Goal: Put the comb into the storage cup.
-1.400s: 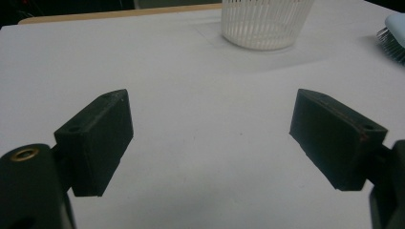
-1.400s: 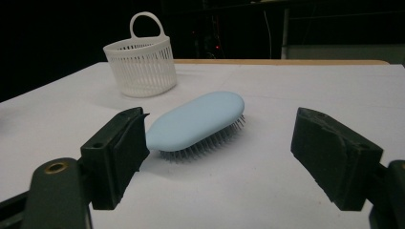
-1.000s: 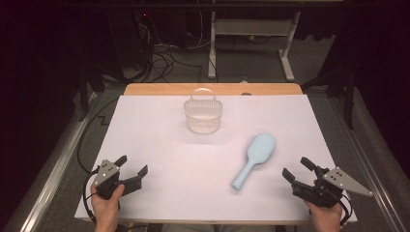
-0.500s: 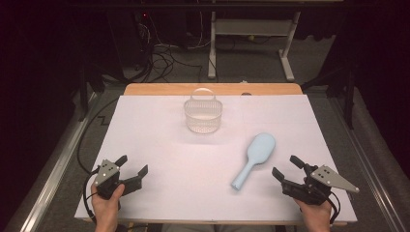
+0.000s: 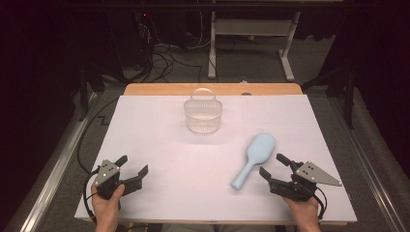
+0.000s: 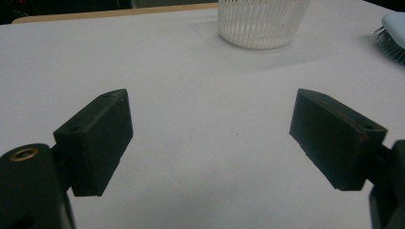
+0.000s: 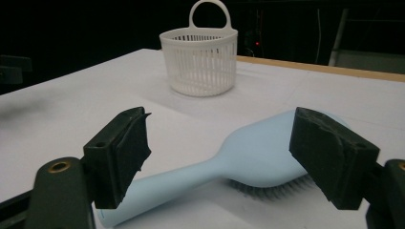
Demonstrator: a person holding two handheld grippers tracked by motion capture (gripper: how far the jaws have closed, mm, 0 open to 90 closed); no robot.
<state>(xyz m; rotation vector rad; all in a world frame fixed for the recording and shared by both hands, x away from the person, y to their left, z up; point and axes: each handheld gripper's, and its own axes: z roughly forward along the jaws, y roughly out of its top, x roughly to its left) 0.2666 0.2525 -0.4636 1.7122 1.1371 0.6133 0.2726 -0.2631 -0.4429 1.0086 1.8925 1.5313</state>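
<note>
Pale blue hairbrush (image 5: 254,159) lying bristle-side down on the white table cover (image 5: 164,145), smooth rounded back up, dark bristles visible under the oval head in the right gripper view (image 7: 258,157); handle tapering toward the near edge, head pointing away and slightly right. Located right of centre, well apart from the basket. White slatted plastic basket (image 5: 203,115) with an arched loop handle, standing upright toward the far middle of the cover; nothing discernible inside from the high view or through the slats (image 7: 200,62). Right gripper (image 5: 276,166) held low just beside the brush handle, jaws wide apart, framing the brush in its own view without touching it. Left gripper (image 5: 131,166) held at the near left corner, jaws likewise spread wide over bare cover, with the basket base (image 6: 260,24) and a sliver of brush bristles (image 6: 389,36) far ahead. Wooden table edge (image 5: 212,89) showing beyond the cover.
</note>
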